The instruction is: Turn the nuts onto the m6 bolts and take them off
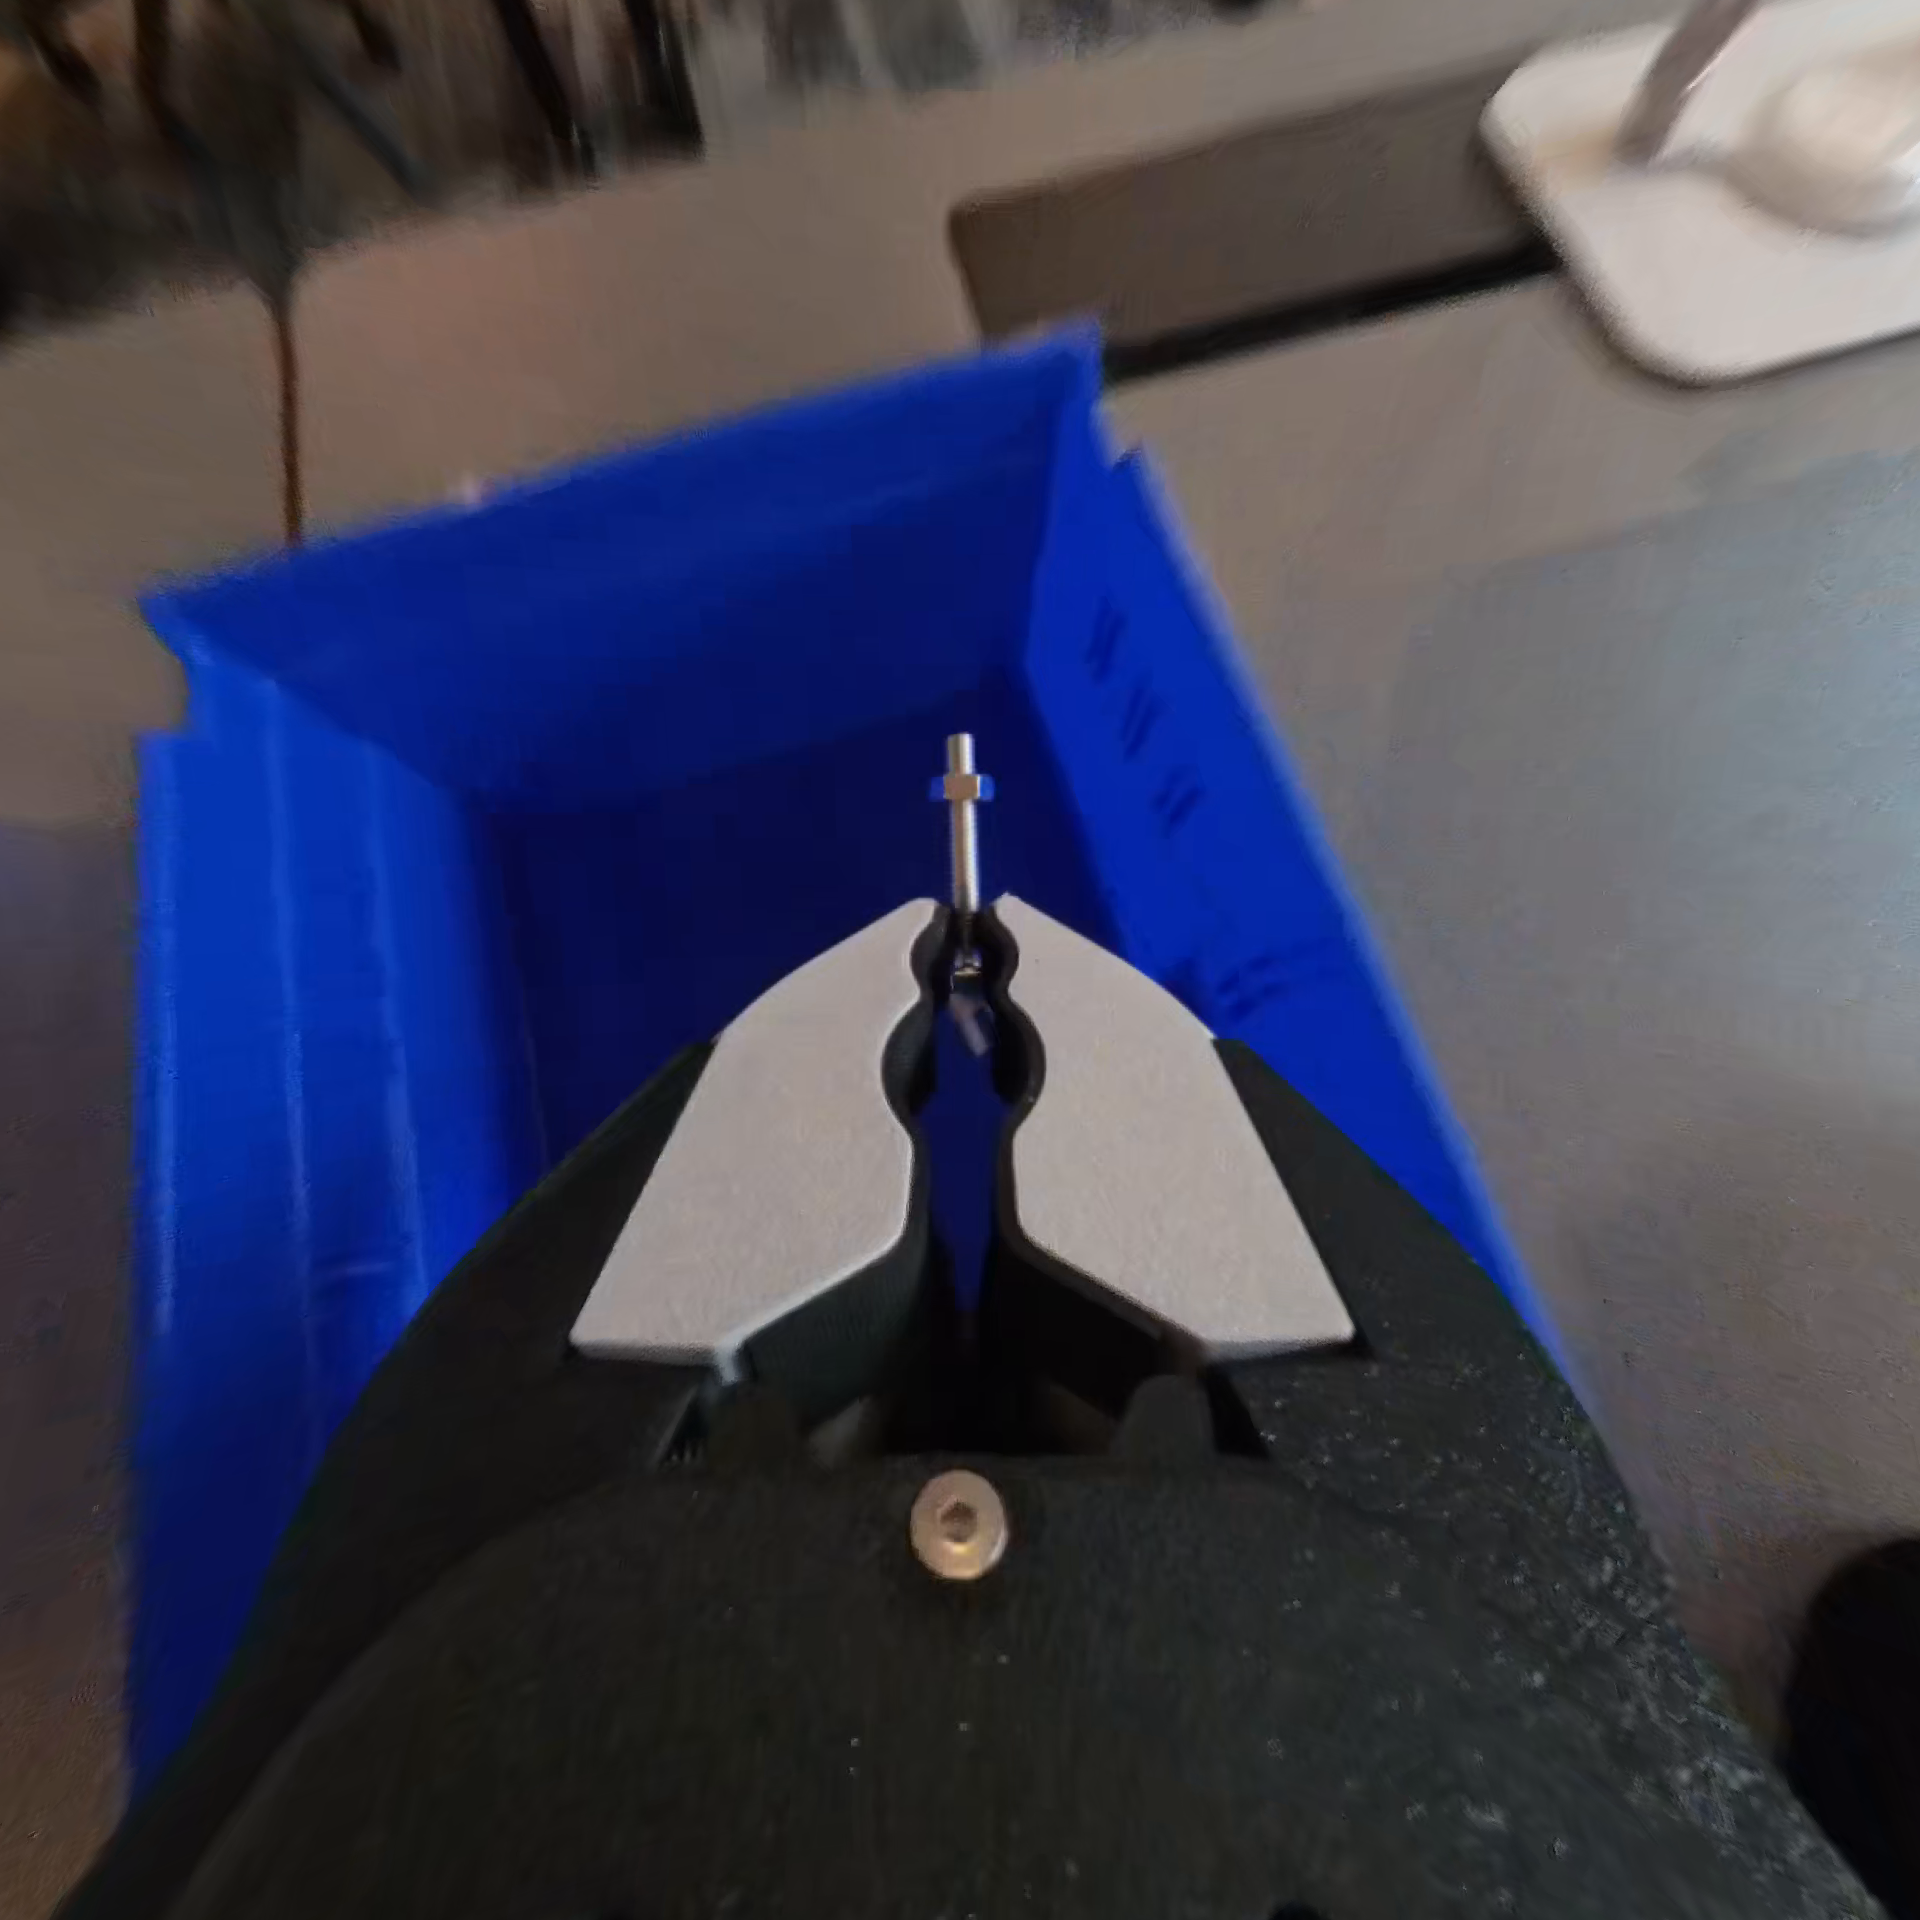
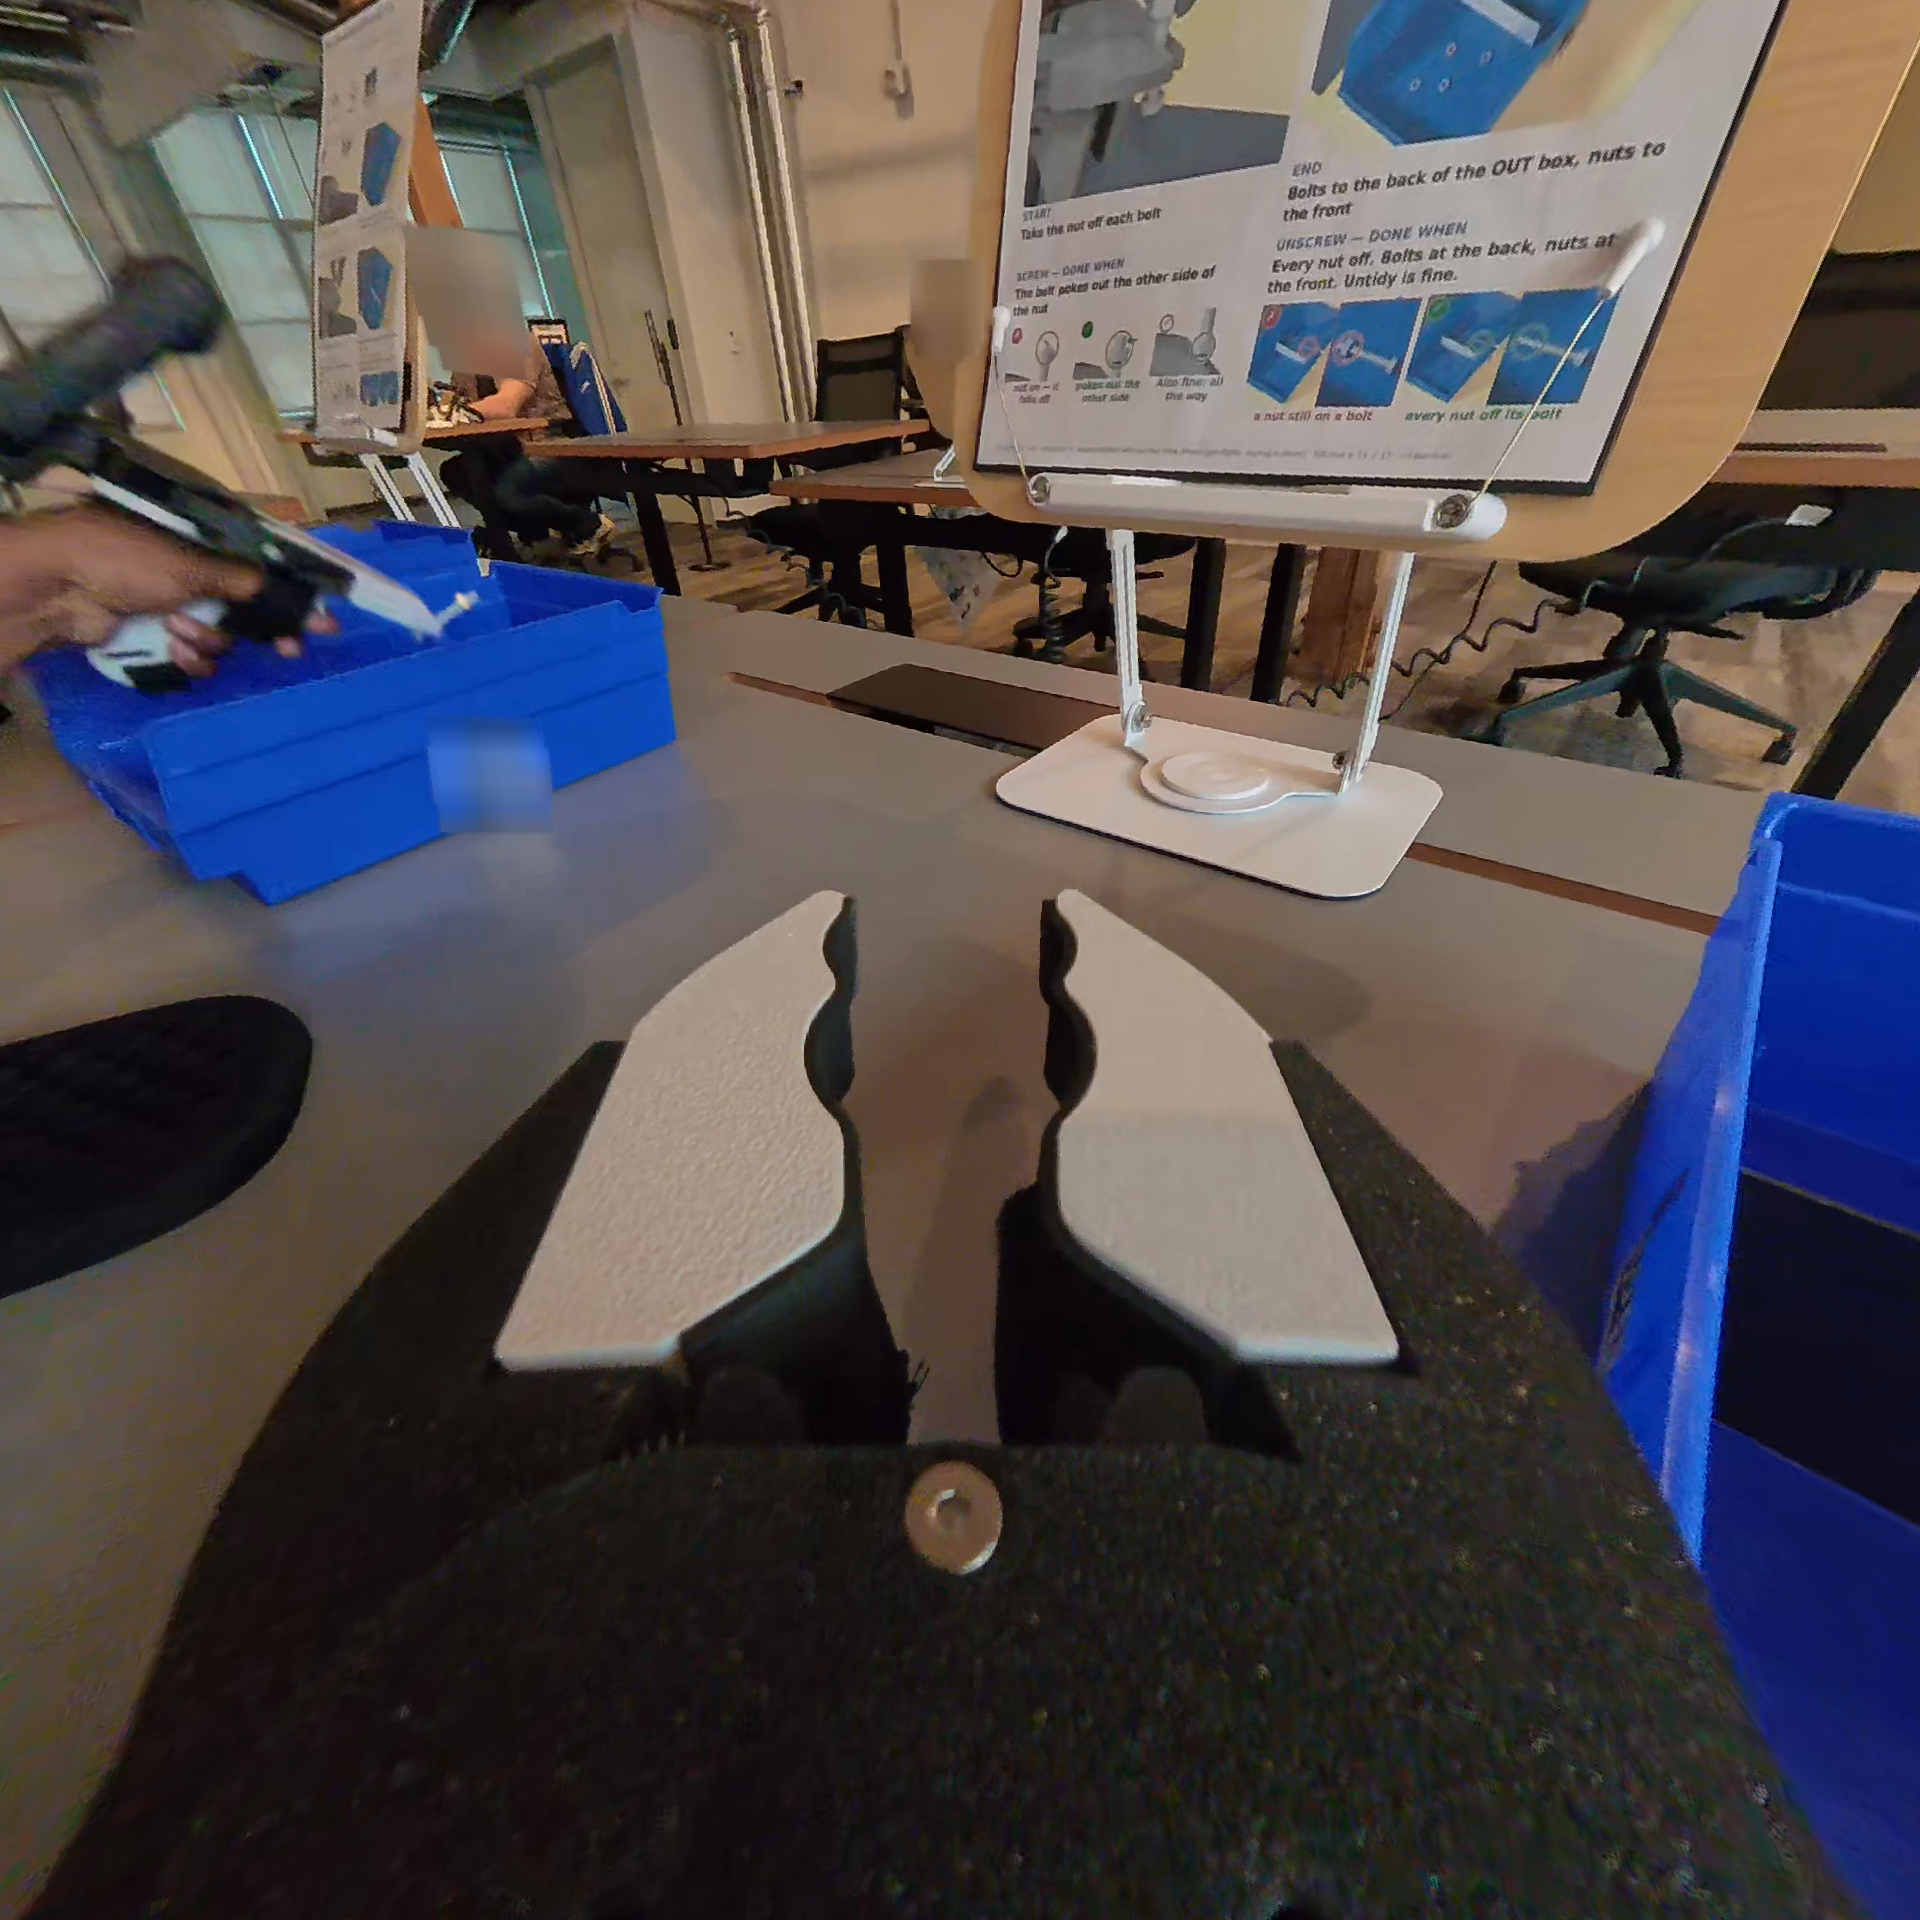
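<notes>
Left wrist view: bolt pinched over the blue bin

The left gripper (image 1: 966,920) had its white fingers (image 1: 831,1091) pressed together on the lower end of a thin silver bolt (image 1: 964,831), which stood straight out past the tips. A small nut (image 1: 957,780) sat on the shank near the far end. Behind it lay the inside of a blue bin (image 1: 623,665) on the grey table (image 1: 1558,831). In the right wrist view, the right gripper (image 2: 948,925) hovered above the table with its fingers (image 2: 717,1122) spread and nothing between them. A second blue bin (image 2: 1808,1039) stood just to its right, and a white document stand (image 2: 1226,800) stood farther off.
</notes>
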